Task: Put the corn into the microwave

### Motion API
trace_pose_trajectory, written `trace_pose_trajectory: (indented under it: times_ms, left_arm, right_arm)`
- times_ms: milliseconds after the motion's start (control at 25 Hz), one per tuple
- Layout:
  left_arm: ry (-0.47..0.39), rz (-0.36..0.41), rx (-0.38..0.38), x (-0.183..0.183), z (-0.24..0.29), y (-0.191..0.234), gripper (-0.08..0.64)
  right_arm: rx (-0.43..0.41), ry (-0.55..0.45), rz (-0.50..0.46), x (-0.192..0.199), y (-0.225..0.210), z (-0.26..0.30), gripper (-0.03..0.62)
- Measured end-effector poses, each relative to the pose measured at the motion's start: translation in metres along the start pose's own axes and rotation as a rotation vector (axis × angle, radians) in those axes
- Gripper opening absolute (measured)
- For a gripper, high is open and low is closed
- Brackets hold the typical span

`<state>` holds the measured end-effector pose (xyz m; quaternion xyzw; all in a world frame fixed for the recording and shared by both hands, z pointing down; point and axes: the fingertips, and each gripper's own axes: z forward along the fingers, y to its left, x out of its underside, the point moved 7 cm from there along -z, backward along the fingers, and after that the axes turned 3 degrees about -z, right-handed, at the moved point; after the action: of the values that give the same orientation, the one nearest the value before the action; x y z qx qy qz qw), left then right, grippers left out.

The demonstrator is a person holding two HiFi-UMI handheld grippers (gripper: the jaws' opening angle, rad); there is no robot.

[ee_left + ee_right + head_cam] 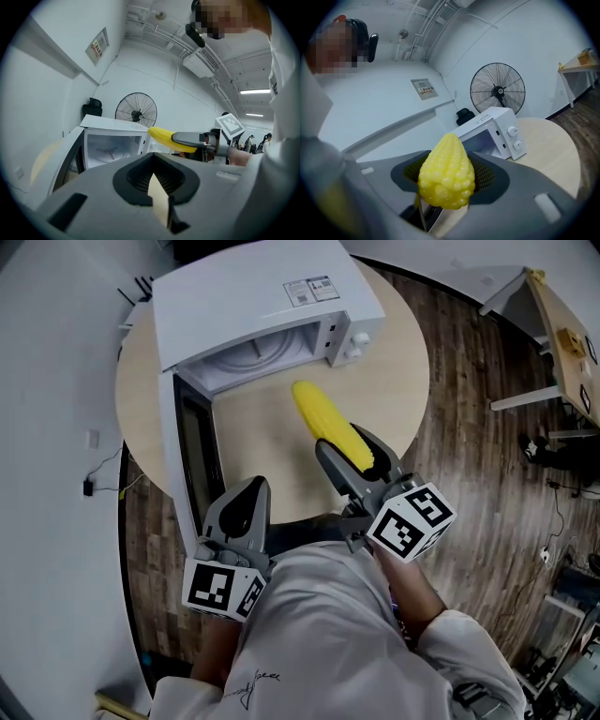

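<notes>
The corn (328, 423) is gripped by the right tool (349, 451): its two jaws are closed on the sides of the cob's near end. The rest of the cob sticks out well ahead of the jaw tips, and its pointed far end is held above the worktop (398, 362), touching nothing. In the right gripper view the yellow kernels are seen filling the gap between the ribbed pads.

The left tool (248, 498) is held just to the left of the right tool, apart from it. Its jaws are brought together at the tips and nothing is gripped between them; only a thin wedge of pale worktop is seen through the slit behind the tips.

The white microwave (262, 306) is found ahead of both tools, on the far part of the round worktop. Its door (187, 451) is swung wide open, ahead of the left tool and to its left. The cavity is left facing the tools, and a glass turntable (108, 152) can be seen inside. The corn's tip is pointed toward this opening but is kept outside it, short of the front edge.

A standing fan (497, 89) is seen beyond the microwave, by the wall.
</notes>
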<state>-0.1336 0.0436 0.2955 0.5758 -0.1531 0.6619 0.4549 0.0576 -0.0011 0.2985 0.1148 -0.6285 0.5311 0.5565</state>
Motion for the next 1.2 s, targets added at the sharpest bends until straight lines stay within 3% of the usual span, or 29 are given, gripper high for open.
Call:
trace_pose_trajectory:
  times_ms: [320,520,1200]
  left_arm:
    - [0.003,-0.036,-0.029,0.012,-0.004,0.008,-0.011]
    - [-0.007,-0.015,-0.065,0.009,-0.004,0.01,-0.011]
    - [0.014,-0.064,-0.082,0.011,0.008,0.013,-0.01]
  right_arm:
    - [0.014,0.009,-0.007,0.005,-0.005,0.011,0.258]
    - [0.019,0.027,-0.034,0.006,-0.012,0.027,0.258]
    - [0.009,0.047,-0.022,0.008,-0.038,0.071,0.258]
